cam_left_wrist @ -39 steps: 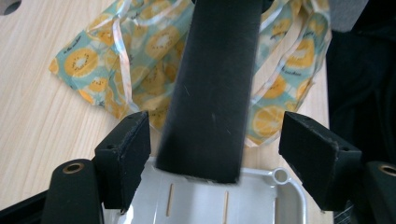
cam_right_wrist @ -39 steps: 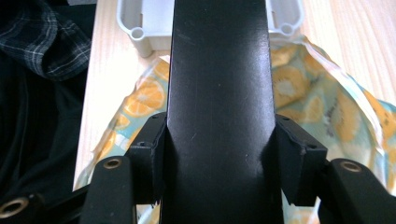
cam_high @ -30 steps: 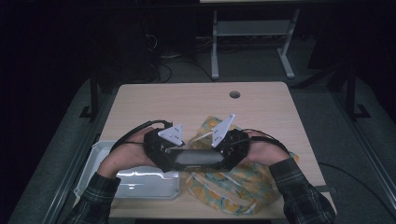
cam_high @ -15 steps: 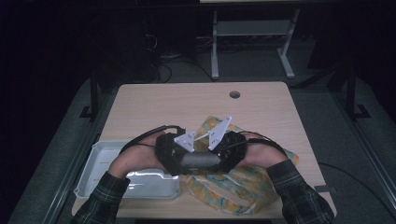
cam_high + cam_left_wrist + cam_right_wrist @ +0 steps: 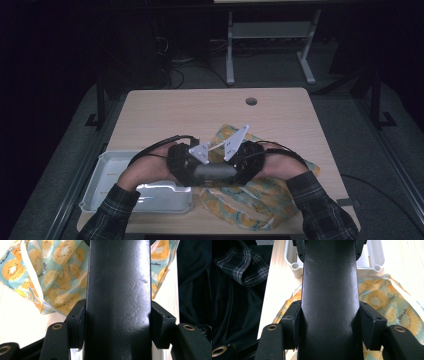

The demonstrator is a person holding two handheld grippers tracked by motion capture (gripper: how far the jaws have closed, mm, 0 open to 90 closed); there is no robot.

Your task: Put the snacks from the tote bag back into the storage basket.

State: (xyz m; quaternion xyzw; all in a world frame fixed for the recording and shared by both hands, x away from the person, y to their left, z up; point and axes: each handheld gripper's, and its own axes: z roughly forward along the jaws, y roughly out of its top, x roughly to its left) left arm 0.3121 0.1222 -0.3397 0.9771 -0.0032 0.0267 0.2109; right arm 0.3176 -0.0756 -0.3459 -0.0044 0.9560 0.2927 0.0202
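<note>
A long, smooth black case (image 5: 215, 173) hangs level just above the table's near edge, held end to end between both grippers. My left gripper (image 5: 196, 170) grips its left end. Its jaws have just been closing with the case between them, and both pads (image 5: 79, 322) now sit against the case (image 5: 118, 290). My right gripper (image 5: 239, 169) holds the other end, pads (image 5: 368, 322) pressed on both sides of the case (image 5: 329, 285). Under the case lies a cloth bag (image 5: 252, 199) printed with orange and kiwi slices.
A white plastic tray (image 5: 117, 172) sits at the near left of the wooden table (image 5: 200, 112), just past the left hand. The bag (image 5: 55, 277) spreads over the near right. A round cable hole (image 5: 251, 101) is at the far side. Plaid sleeves enter from below.
The left gripper has slid in along the case toward the right gripper, and its jaws have narrowed onto it. The right gripper and case have stayed put.
</note>
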